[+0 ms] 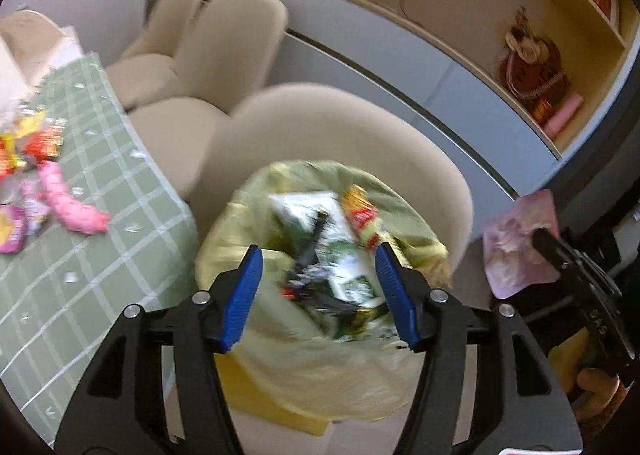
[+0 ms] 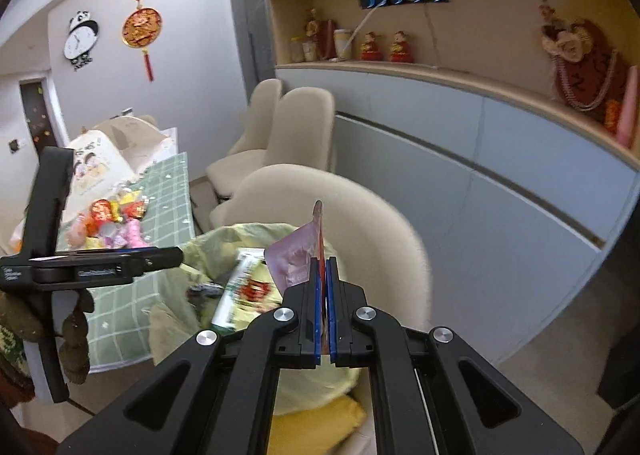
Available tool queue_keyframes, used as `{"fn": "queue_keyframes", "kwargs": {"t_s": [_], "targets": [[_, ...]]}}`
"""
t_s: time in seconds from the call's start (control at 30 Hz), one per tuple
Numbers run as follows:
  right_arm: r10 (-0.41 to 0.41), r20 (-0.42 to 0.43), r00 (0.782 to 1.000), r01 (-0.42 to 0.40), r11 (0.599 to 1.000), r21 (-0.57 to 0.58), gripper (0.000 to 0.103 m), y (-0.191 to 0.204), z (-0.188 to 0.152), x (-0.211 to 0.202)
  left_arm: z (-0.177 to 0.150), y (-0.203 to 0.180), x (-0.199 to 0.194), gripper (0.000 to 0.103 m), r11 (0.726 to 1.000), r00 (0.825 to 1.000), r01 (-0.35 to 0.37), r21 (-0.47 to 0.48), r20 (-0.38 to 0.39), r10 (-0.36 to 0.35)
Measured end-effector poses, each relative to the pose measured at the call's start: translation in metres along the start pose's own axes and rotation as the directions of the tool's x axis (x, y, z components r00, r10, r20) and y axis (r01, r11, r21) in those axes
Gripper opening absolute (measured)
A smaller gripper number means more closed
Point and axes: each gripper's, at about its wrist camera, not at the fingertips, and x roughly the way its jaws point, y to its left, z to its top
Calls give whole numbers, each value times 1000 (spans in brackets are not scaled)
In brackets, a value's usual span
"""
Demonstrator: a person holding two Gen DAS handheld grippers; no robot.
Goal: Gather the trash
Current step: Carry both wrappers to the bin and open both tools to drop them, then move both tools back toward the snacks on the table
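Observation:
A bin lined with a pale green bag stands beside the table and holds several wrappers; it also shows in the right wrist view. My left gripper is open and empty just above the bin's mouth. My right gripper is shut on a pink wrapper, held above the bin's right side; that wrapper shows at the right of the left wrist view. More trash lies on the table, including a pink wrapper.
The table has a green checked cloth. Beige chairs stand behind the bin and along the table. A grey cabinet with a shelf of ornaments runs along the right. A cushion lies at the table's far end.

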Motion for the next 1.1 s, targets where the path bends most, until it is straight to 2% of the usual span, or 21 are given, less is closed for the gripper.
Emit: {"fn": "queue_keyframes", "kwargs": {"t_s": [0.1, 0.17, 0.27, 0.4, 0.6, 0.7, 0.73, 0.77, 0.8, 0.87, 0.97, 1.1], "targets": [[30, -10, 1000, -30, 1000, -11, 5, 17, 3, 19, -5, 13, -17, 56, 997, 997, -71, 6, 28, 70], [39, -32, 999, -39, 999, -5, 5, 27, 3, 38, -4, 22, -23, 56, 996, 996, -88, 6, 29, 88], [50, -105, 993, -48, 999, 23, 5, 36, -4, 66, -7, 43, -30, 56, 996, 995, -93, -15, 20, 94], [75, -212, 974, -68, 997, 43, 5, 55, -22, 92, -12, 74, -35, 56, 996, 997, -79, -31, -4, 79], [-26, -270, 963, 43, 997, 59, 5, 77, -37, 99, -21, 126, -47, 56, 999, 997, -33, -6, -63, 33], [-56, -266, 962, 80, 994, 80, 8, 81, -39, 96, -24, 156, -56, 56, 1000, 997, -6, -2, -81, 6], [-89, -265, 960, 113, 991, 75, 9, 83, -38, 94, -26, 168, -59, 56, 1000, 996, 9, 0, -92, -9], [-124, -262, 957, 147, 987, 69, 18, 85, -36, 90, -26, 178, -61, 56, 1000, 995, 18, 2, -102, -18], [-150, -249, 957, 172, 983, 70, 31, 87, -34, 86, -27, 188, -63, 56, 1000, 993, 25, 3, -112, -25], [-190, -201, 961, 211, 973, 90, 37, 94, -27, 74, -29, 211, -70, 56, 999, 992, 33, 5, -119, -32], [-244, -157, 957, 262, 959, 110, 37, 110, -16, 61, -30, 242, -80, 56, 1000, 994, 18, 14, -107, -16], [-236, -93, 967, 246, 962, 120, 38, 151, -7, 50, -32, 287, -94, 56, 999, 998, -37, 22, -55, 38]]}}
